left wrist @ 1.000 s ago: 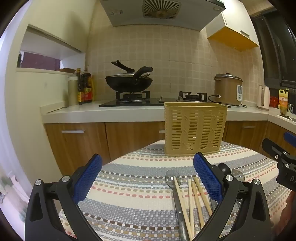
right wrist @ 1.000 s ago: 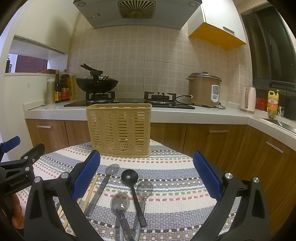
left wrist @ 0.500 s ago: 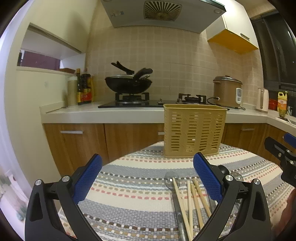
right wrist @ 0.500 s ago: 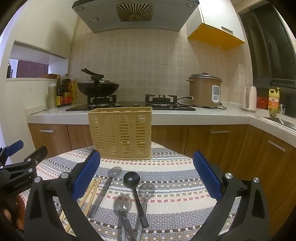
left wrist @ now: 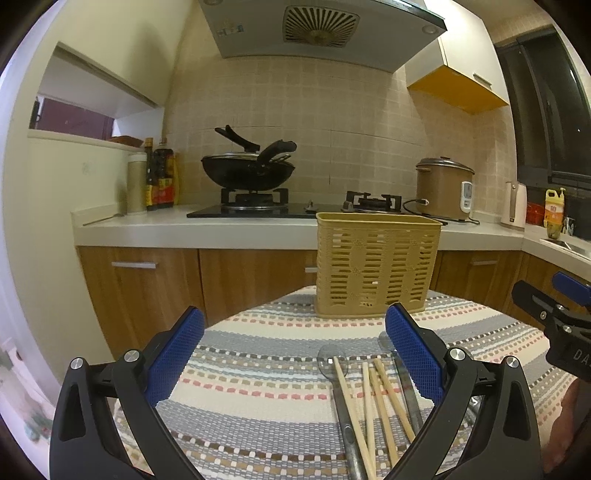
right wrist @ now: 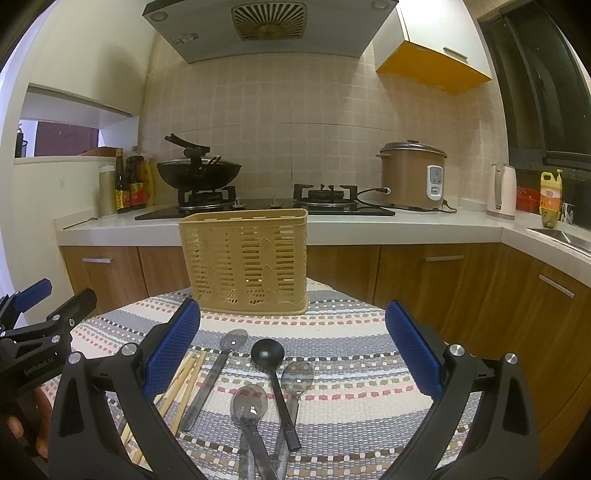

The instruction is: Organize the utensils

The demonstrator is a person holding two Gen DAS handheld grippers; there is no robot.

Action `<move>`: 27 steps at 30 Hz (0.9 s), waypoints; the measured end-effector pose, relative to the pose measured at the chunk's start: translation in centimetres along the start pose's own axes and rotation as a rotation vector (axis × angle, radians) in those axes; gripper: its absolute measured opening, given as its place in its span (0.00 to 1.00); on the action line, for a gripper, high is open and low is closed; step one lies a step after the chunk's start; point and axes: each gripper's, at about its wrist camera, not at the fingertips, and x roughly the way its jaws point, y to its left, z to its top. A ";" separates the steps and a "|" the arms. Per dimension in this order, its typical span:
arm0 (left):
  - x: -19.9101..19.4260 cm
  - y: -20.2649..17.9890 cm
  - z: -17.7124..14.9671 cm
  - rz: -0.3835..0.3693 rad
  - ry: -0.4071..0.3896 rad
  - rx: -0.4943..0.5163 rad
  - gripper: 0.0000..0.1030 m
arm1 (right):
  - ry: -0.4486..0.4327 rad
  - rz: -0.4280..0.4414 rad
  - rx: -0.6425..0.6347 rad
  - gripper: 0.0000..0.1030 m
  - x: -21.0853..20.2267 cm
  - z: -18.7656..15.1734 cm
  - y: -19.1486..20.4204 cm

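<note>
- Tiled wall (right wrist: 295, 122) in beige behind an L-shaped pale counter (right wrist: 406, 225).
- Wood-fronted cabinets (right wrist: 443, 280) with bar handles below; a yellow-bottomed wall cabinet (right wrist: 428, 48) above right.
- Range hood (right wrist: 269, 26) over a gas hob (right wrist: 266, 205).
- Dark window (right wrist: 543, 92) at right.
- Striped tablecloth (right wrist: 351, 373) on the near table.

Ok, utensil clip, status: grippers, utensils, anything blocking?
Left gripper open, empty. Right gripper open, empty. Chopsticks and spoons flat on the striped cloth, short of the basket. Nothing blocking.
</note>
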 end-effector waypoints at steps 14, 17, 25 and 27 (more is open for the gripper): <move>0.1 -0.2 -0.1 0.003 0.000 0.000 0.93 | 0.003 -0.003 0.008 0.93 0.1 -0.1 0.0; 0.1 -0.1 -0.1 0.003 -0.001 -0.001 0.93 | 0.005 -0.001 0.013 0.93 0.2 -0.1 -0.2; -0.1 0.2 0.0 0.000 -0.007 -0.021 0.93 | 0.003 -0.006 0.005 0.93 0.2 0.0 -0.2; -0.2 0.3 0.1 0.000 -0.008 -0.025 0.93 | 0.003 -0.005 0.007 0.93 0.2 -0.1 -0.2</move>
